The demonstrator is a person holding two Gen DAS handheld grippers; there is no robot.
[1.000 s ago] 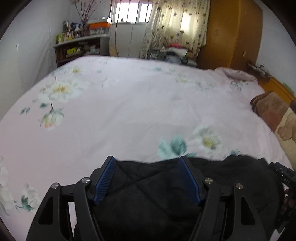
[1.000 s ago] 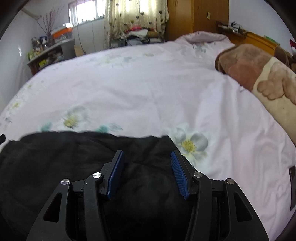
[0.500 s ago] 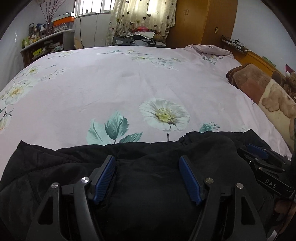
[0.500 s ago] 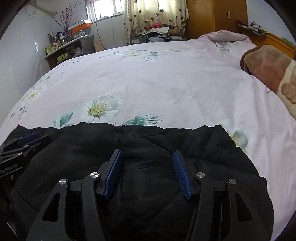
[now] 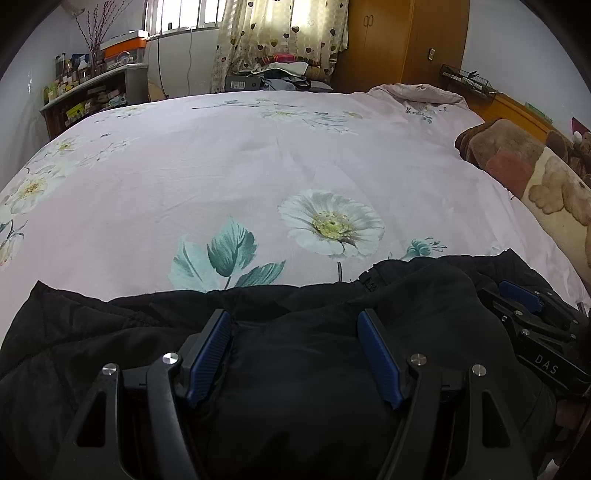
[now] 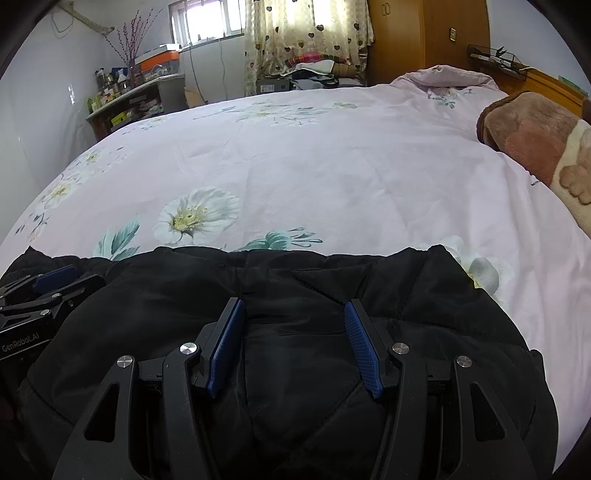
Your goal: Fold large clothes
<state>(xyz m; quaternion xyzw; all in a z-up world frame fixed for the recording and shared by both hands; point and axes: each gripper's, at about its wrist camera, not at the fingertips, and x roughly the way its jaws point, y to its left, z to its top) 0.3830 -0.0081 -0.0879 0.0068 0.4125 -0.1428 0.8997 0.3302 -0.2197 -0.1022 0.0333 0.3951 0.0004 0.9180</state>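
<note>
A black quilted jacket (image 5: 295, 369) lies bunched at the near edge of a bed with a pink floral cover (image 5: 258, 166). My left gripper (image 5: 295, 317) is open, its blue-padded fingers resting on the jacket's padding. My right gripper (image 6: 293, 306) is open too, fingers spread over the same jacket (image 6: 295, 369). The right gripper shows at the right edge of the left wrist view (image 5: 524, 299), and the left gripper shows at the left edge of the right wrist view (image 6: 48, 284). Neither pinches fabric that I can see.
A brown bear-print blanket (image 5: 528, 170) lies along the bed's right side. A shelf with bottles and boxes (image 5: 92, 92) stands at the far left. A wooden wardrobe (image 5: 399, 40) and a curtained window (image 5: 280, 33) are behind the bed.
Both grippers swung and moved closer together over the jacket. More of the jacket now spreads across the near edge. Both have stayed open.
</note>
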